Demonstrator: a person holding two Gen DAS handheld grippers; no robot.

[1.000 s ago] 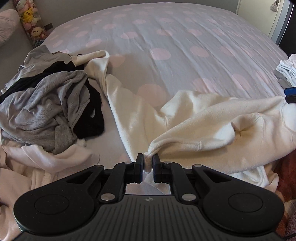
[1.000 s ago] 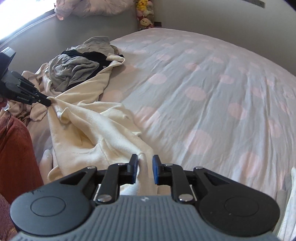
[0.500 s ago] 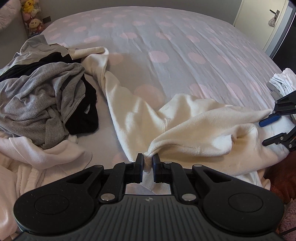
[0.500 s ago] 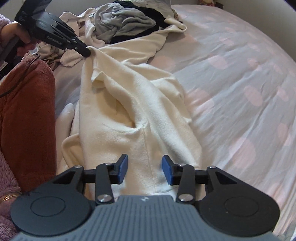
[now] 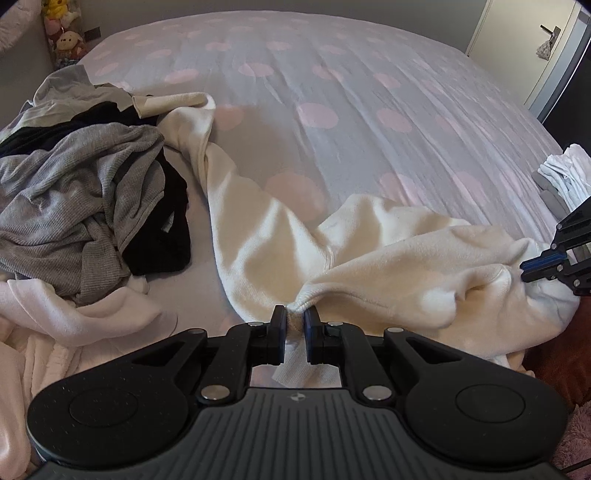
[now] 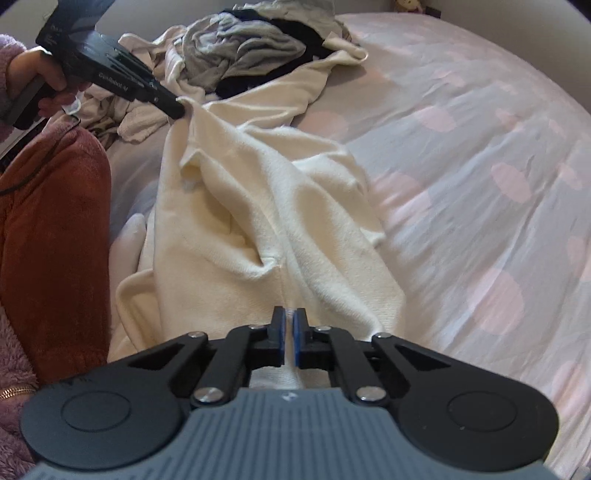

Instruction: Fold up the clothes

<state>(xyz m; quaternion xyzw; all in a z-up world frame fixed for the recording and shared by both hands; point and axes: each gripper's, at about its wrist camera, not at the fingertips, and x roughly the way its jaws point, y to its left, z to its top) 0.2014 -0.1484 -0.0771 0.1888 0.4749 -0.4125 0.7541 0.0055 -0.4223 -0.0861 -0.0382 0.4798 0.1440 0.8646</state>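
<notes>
A cream fleece garment (image 5: 369, 254) lies crumpled along the near edge of the bed, one long part trailing back toward the clothes pile. My left gripper (image 5: 294, 318) is shut on a bunched corner of it. The garment also shows in the right wrist view (image 6: 258, 221). My right gripper (image 6: 289, 317) is shut on the garment's near edge, and it appears at the right of the left wrist view (image 5: 543, 264). The left gripper shows in the right wrist view (image 6: 179, 107), pinching the far corner.
A pile of grey, black and white clothes (image 5: 85, 199) lies at the left of the bed. The bedsheet (image 5: 369, 110) is grey with pink dots. Folded white items (image 5: 565, 173) sit at the right edge. Plush toys (image 5: 62, 33) stand in the far corner. My rust-coloured sleeve (image 6: 51, 221) is at left.
My right gripper opened, moved onto the garment's near edge and closed on it. The left gripper kept its hold on the corner and barely moved.
</notes>
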